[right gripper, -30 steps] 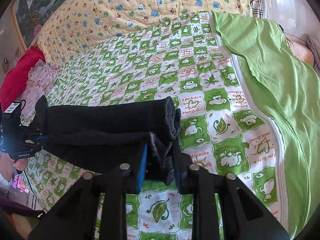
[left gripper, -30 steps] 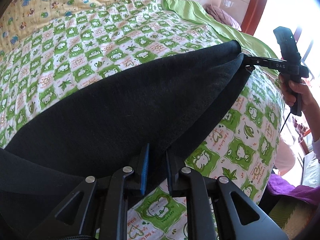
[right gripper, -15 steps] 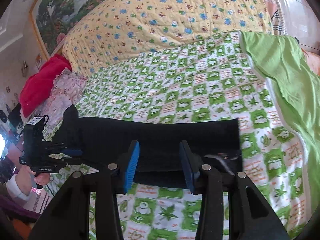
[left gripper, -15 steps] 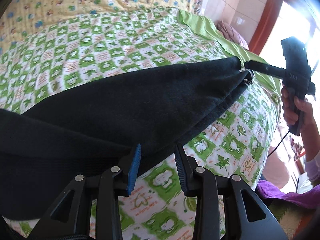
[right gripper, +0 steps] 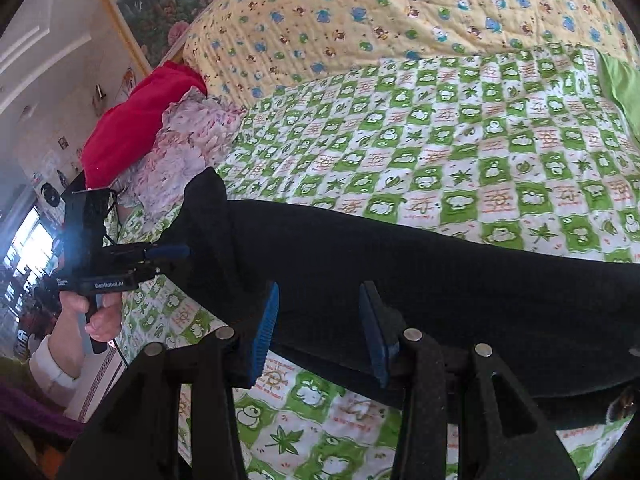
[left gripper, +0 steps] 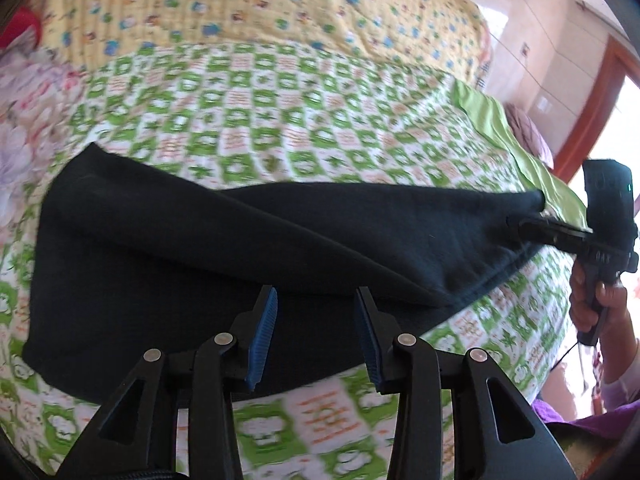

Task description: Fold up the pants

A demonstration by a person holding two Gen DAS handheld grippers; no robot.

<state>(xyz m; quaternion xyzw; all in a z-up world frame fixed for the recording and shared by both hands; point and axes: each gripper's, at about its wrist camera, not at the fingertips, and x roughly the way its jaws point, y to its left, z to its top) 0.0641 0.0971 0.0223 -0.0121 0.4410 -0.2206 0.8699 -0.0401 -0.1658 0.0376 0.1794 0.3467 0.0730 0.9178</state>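
Black pants [left gripper: 248, 264] lying folded lengthwise across the green-checked bed quilt [left gripper: 304, 120]. Left tongs [left gripper: 316, 332] spread wide over the near edge, gripping nothing. Right tongs [right gripper: 316, 320] likewise spread, hovering above the cloth.

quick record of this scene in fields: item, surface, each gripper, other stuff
item: black pants, lying folded lengthwise on the bed
surface: green-and-white checked quilt
left gripper: open, nothing between the fingers, above the near edge of the pants
right gripper: open, nothing held, over the pants
other: yellow print quilt; red cloth; plain green sheet
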